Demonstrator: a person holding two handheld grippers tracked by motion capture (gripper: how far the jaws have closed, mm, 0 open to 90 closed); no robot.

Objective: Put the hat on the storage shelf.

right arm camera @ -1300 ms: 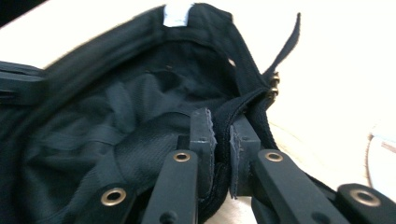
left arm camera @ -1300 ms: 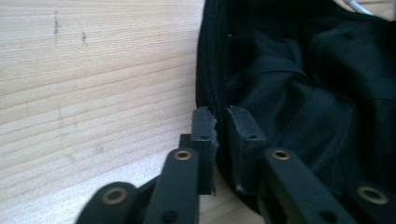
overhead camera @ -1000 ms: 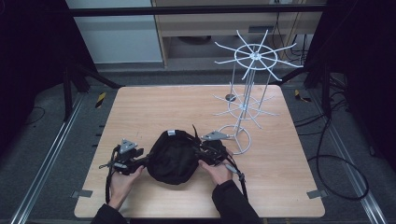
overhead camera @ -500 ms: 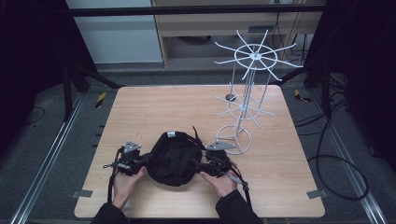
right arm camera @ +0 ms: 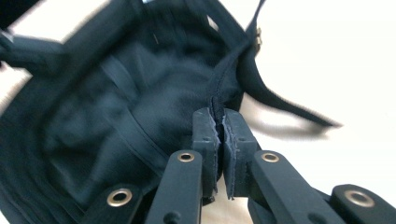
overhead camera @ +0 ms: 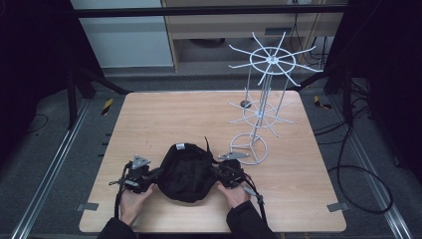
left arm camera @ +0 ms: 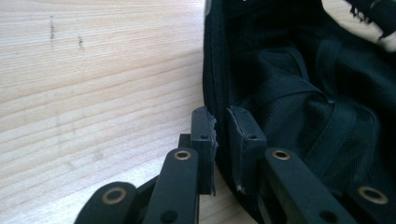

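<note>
Black cap (overhead camera: 186, 172): upside down on the tabletop (overhead camera: 174, 114), near its 6 o'clock edge, hollow facing up.
Left hand-held gripper (overhead camera: 149, 175): at the cap's 9 o'clock rim, jaws just closed, clamped on the rim fabric.
Right hand-held gripper (overhead camera: 219, 173): at the cap's 3 o'clock rim, jaws just closed, pinching the rim seam.
White wire rack (overhead camera: 259, 107): upright at 2 o'clock from the cap, base ring near the right hand-held gripper.

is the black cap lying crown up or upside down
Upside down: the black cap shows its inner lining and seams facing up, with the left gripper and right gripper clamped on its rim.
</note>
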